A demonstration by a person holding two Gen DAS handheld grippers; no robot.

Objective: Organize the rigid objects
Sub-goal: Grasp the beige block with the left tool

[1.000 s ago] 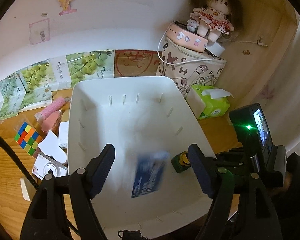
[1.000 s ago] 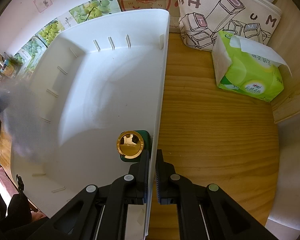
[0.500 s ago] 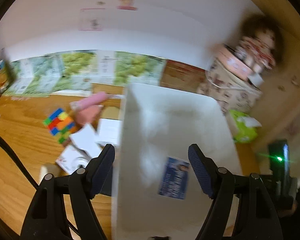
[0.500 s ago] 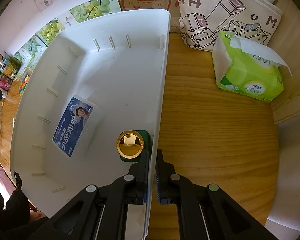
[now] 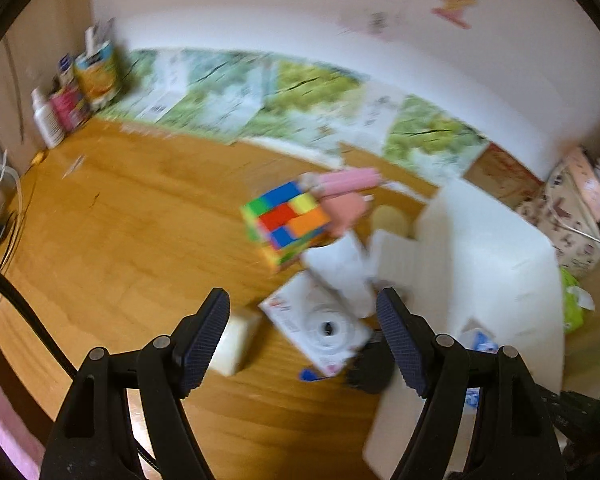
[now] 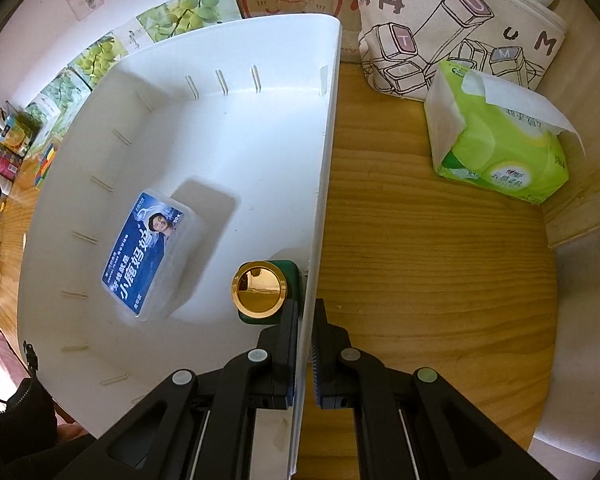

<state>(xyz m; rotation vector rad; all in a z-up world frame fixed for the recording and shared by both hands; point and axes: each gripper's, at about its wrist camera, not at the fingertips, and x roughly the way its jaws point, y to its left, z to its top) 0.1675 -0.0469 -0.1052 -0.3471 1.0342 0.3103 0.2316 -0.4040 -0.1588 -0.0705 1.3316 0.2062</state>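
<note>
Right gripper [image 6: 305,344] fingers pinch the white bin [image 6: 204,128] wall; blue-label box [image 6: 148,254] and gold-capped bottle [image 6: 260,288] sit inside. Left gripper [image 5: 302,340] fingers spread above the clutter left of the bin: white camera box [image 5: 320,326], cube [image 5: 288,220]. View's blurred; a rushed grab could knock neighbours.

Two black plastic grippers are seen, left gripper [image 5: 302,338] and right gripper [image 6: 306,344], with dark blue ribbed fingers [image 5: 204,340], silver screws and a black cable.

L hand-held gripper [image 5: 303,316] jaws wide apart; R [image 6: 305,316] pinched closed.
</note>
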